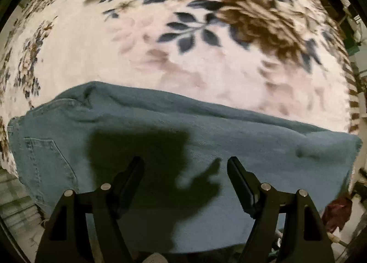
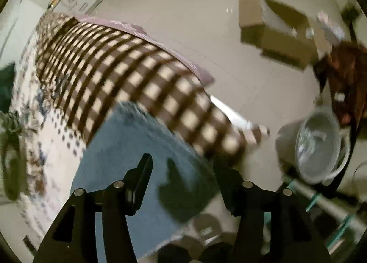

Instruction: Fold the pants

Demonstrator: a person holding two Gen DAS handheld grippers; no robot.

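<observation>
Blue jeans [image 1: 183, 148] lie folded lengthwise on a floral blanket [image 1: 160, 56], flat for another fold; above them hover the left gripper [image 1: 185, 164] and right gripper [image 2: 188, 166], both wide open and empty.

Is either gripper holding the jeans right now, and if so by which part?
Neither. The left gripper and the right gripper are both open above the jeans, with nothing between their fingers.

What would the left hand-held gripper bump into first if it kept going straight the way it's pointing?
Most likely the blue denim pants spread on the floral cream blanket. The left hand-held gripper is open, with the denim directly ahead between its fingers, though how far away is unclear.
</observation>
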